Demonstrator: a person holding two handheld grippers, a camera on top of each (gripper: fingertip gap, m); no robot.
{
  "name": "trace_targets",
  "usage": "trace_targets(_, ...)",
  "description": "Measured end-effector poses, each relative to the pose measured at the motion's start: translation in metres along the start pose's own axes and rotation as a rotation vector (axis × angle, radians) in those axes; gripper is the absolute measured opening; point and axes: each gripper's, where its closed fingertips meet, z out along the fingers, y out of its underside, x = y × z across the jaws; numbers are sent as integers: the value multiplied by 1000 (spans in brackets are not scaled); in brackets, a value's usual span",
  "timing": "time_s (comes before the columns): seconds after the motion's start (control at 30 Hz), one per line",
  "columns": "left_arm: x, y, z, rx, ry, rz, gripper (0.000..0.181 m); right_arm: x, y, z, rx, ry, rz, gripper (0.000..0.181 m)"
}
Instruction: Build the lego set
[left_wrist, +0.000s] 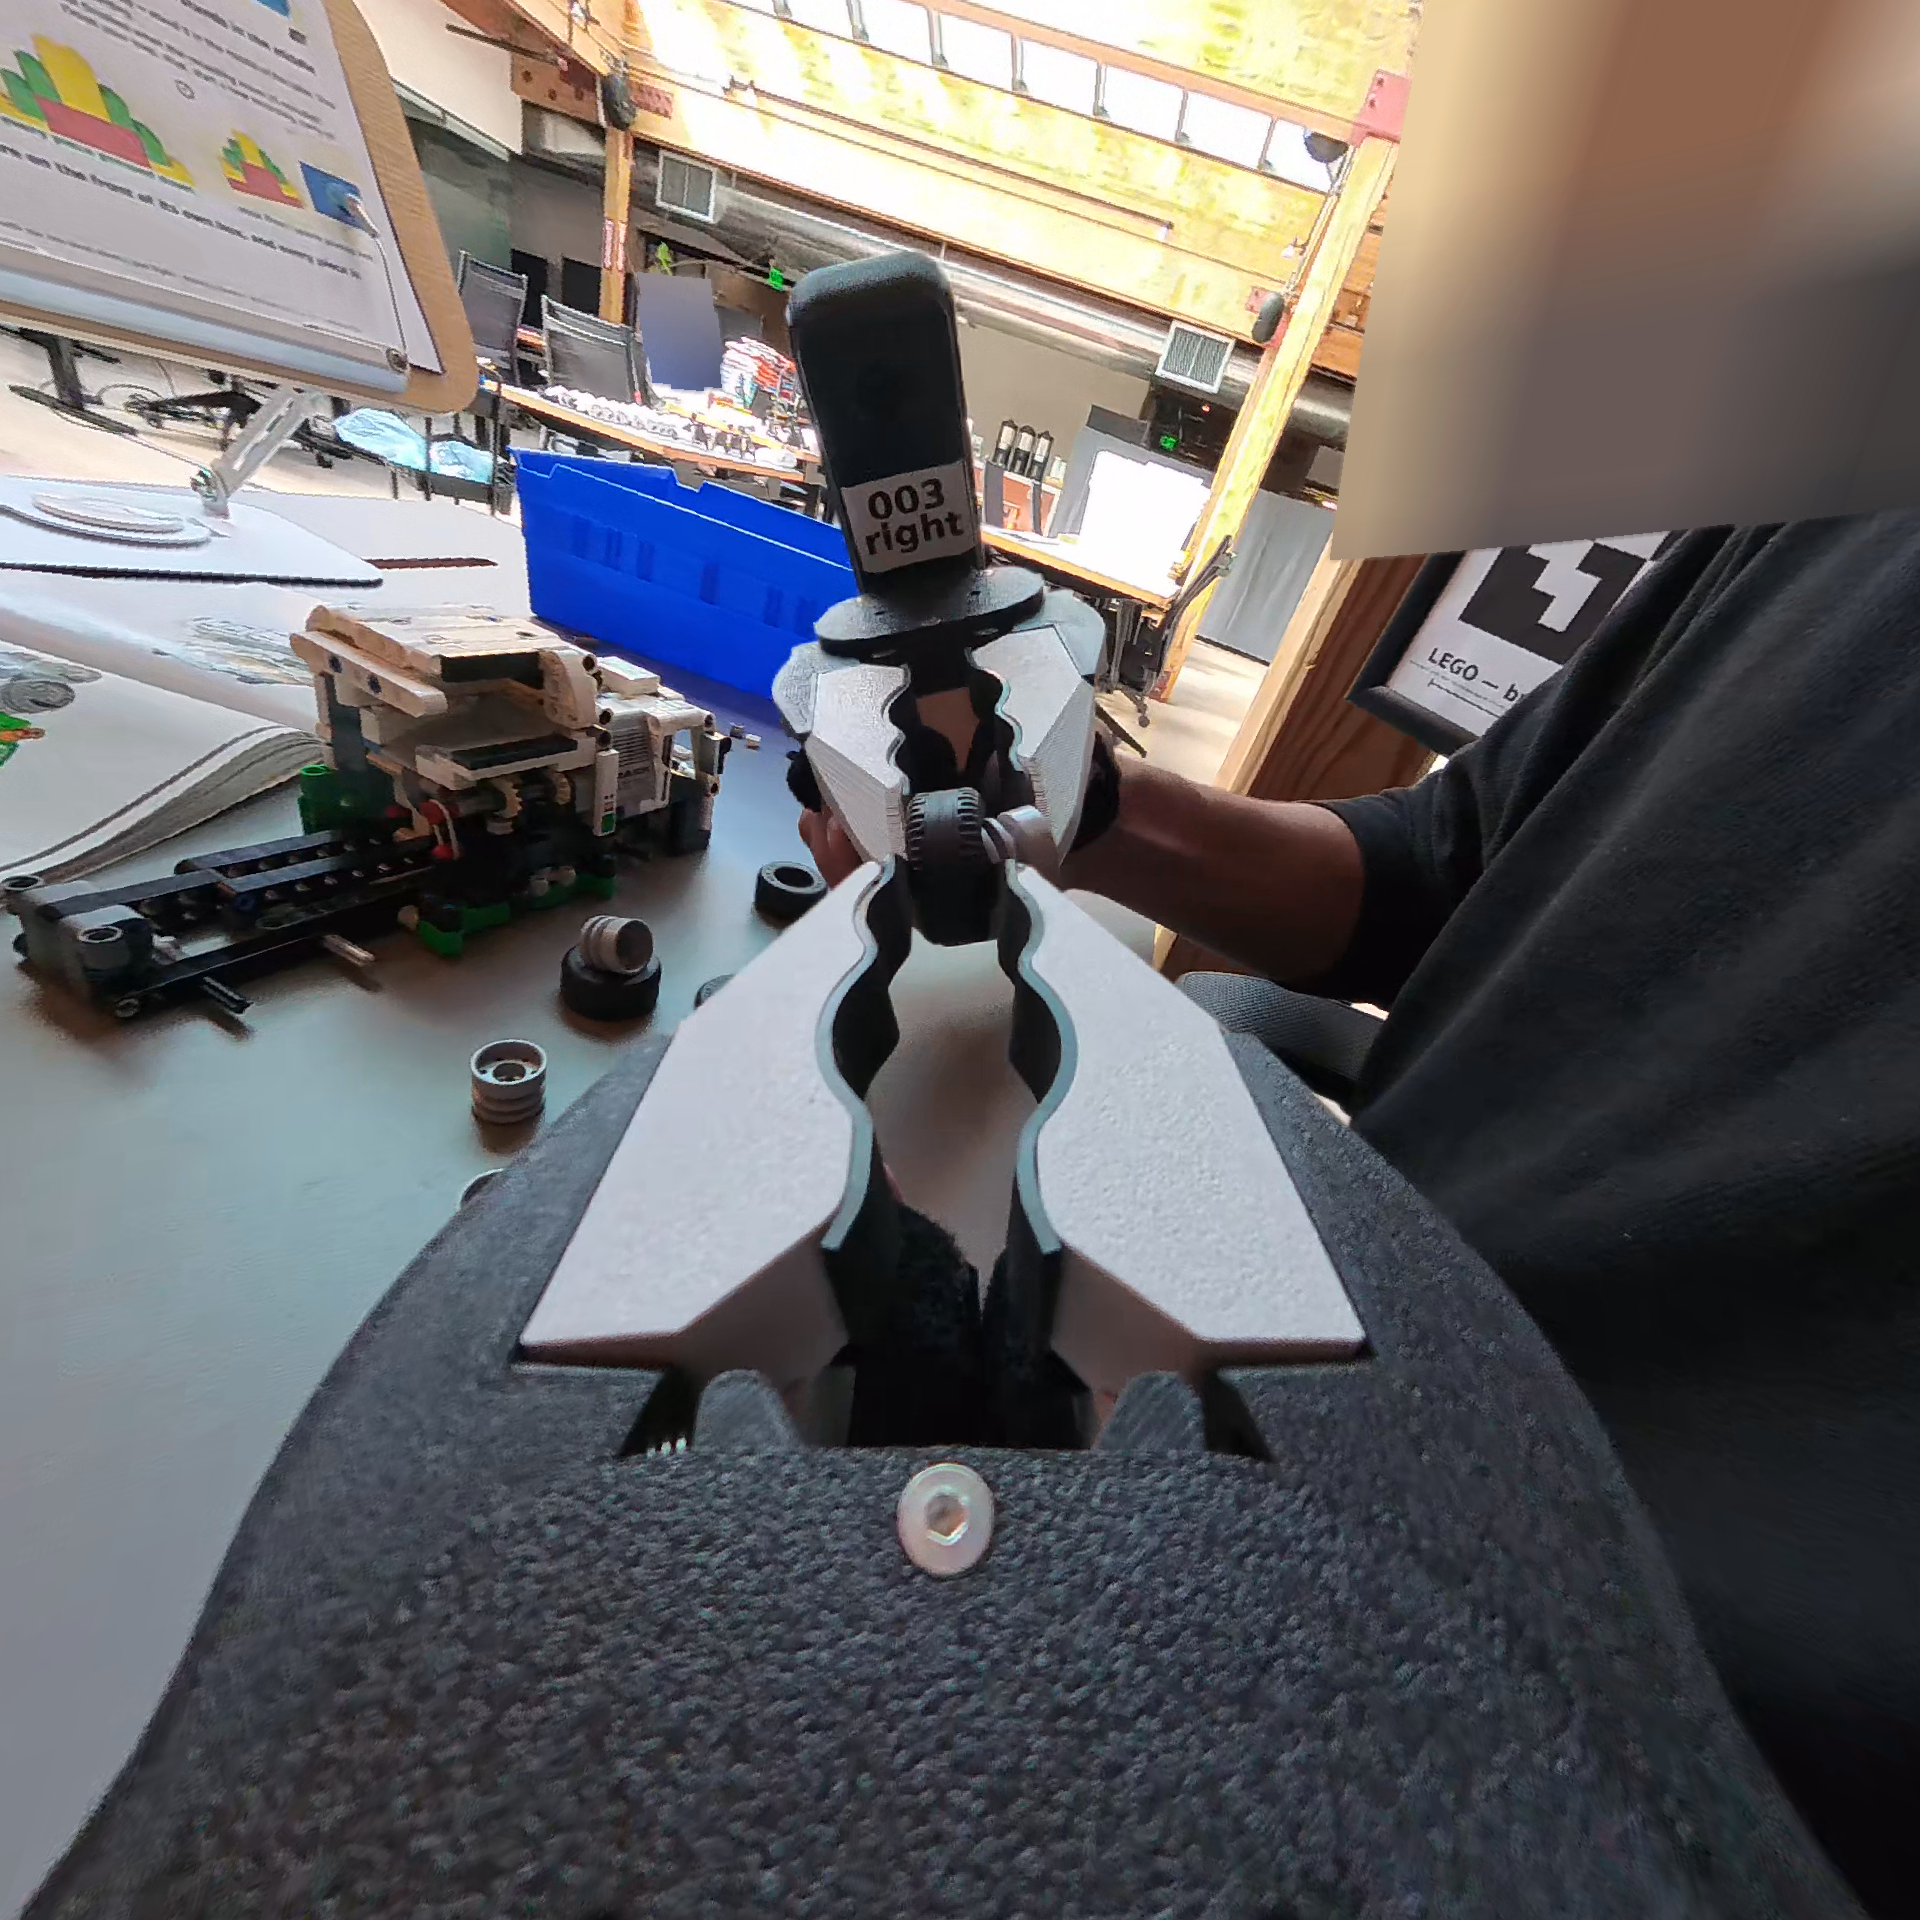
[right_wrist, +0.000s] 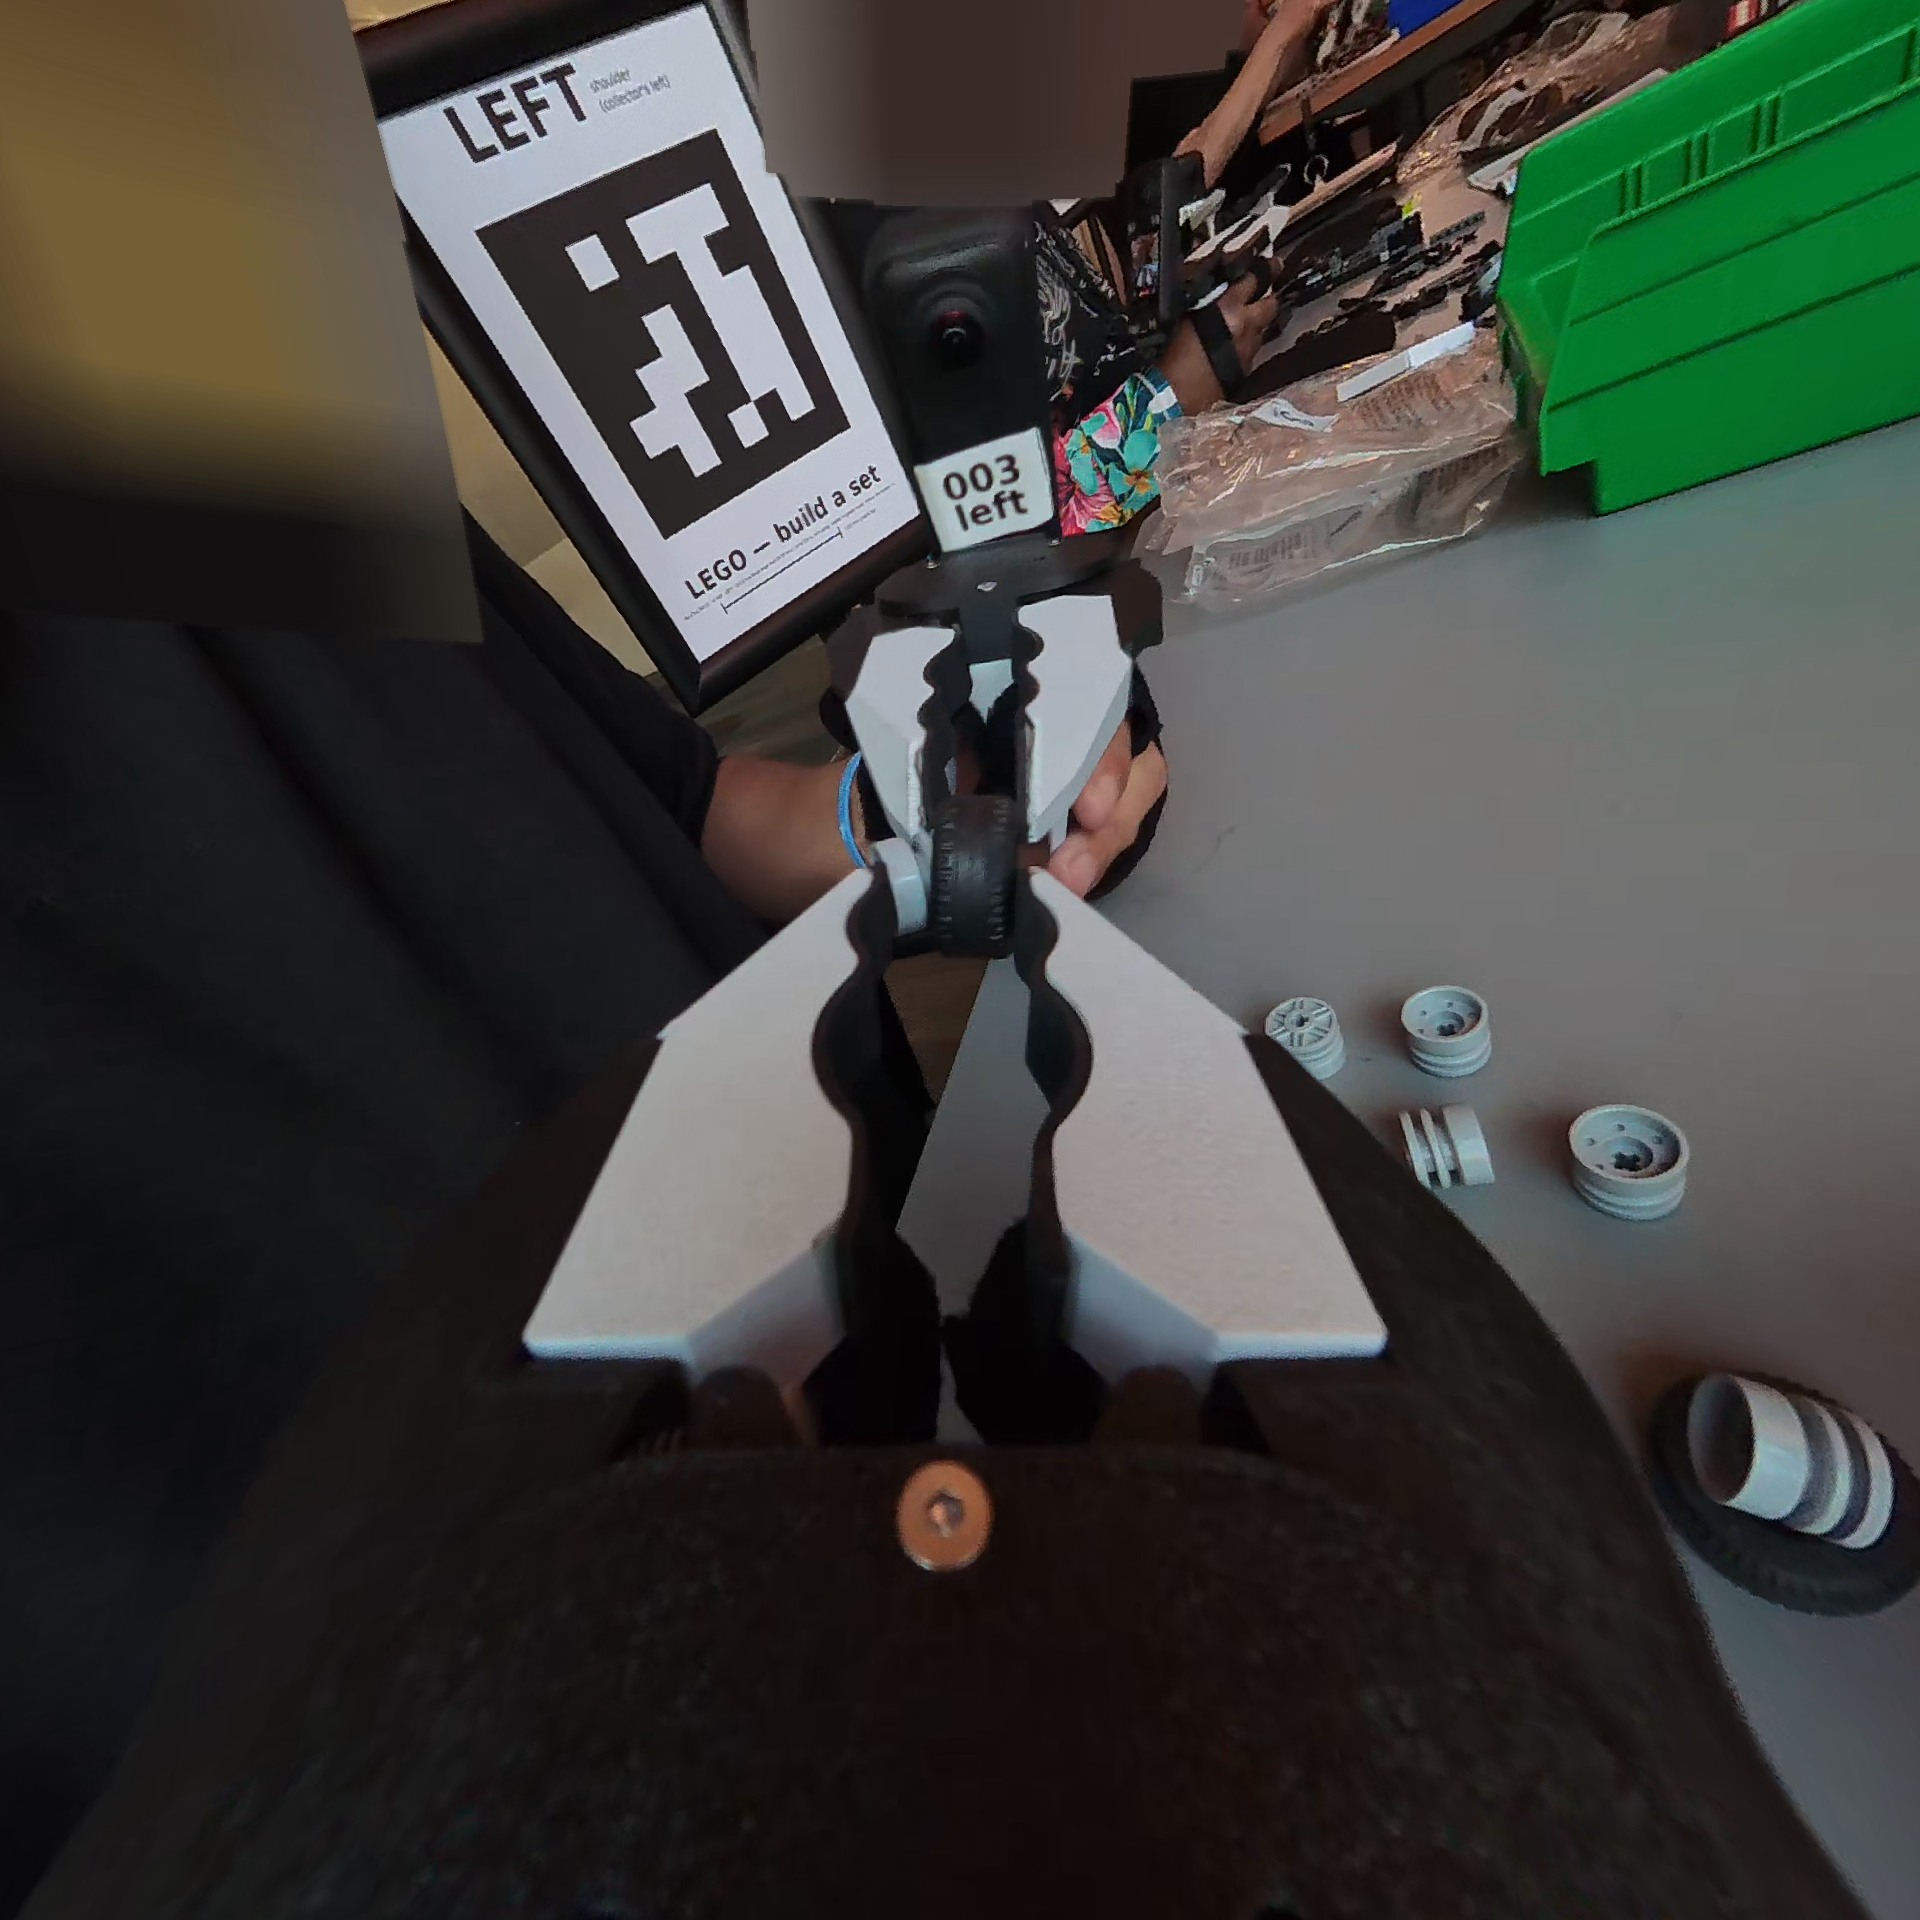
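Note:
My two grippers meet tip to tip above the grey table's near edge. Between them is a black tyre (left_wrist: 940, 847) with a grey wheel hub (left_wrist: 1016, 831) sticking out of one side. My left gripper (left_wrist: 945, 883) is shut on the tyre's sides. My right gripper (right_wrist: 956, 883) is shut across the hub (right_wrist: 899, 883) and the tyre (right_wrist: 975, 878), one finger on each. The part-built white, black and green lego vehicle (left_wrist: 447, 769) stands on the table to the left.
Loose tyres (left_wrist: 790, 888) and several grey hubs (right_wrist: 1446, 1029) lie on the table. One hub lies on a tyre (right_wrist: 1787, 1496). A blue bin (left_wrist: 675, 582), an open booklet (left_wrist: 156, 748), a green bin (right_wrist: 1714, 260) and plastic bags (right_wrist: 1330, 468) stand farther back. The person's torso is close behind the grippers. My two grippers' fingertips are within a few centimetres of each other.

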Motion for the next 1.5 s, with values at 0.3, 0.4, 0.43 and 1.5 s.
trace_targets(0.3, -7, 3, 2, -18, -104, 68, 12, 7, 3, -1, 12, 70, -21, 28)
trace_targets(0.4, -5, 3, 4, -12, -102, 67, 13, 4, 2, -2, 19, 31, 2, 27)
trace_targets(0.43, -4, 4, 5, -23, -107, 77, 13, 4, 4, -4, 11, 24, 2, 26)
trace_targets(1.5, -6, 9, 8, -100, -190, 168, 12, 4, 6, -7, 50, -17, 22, 25)
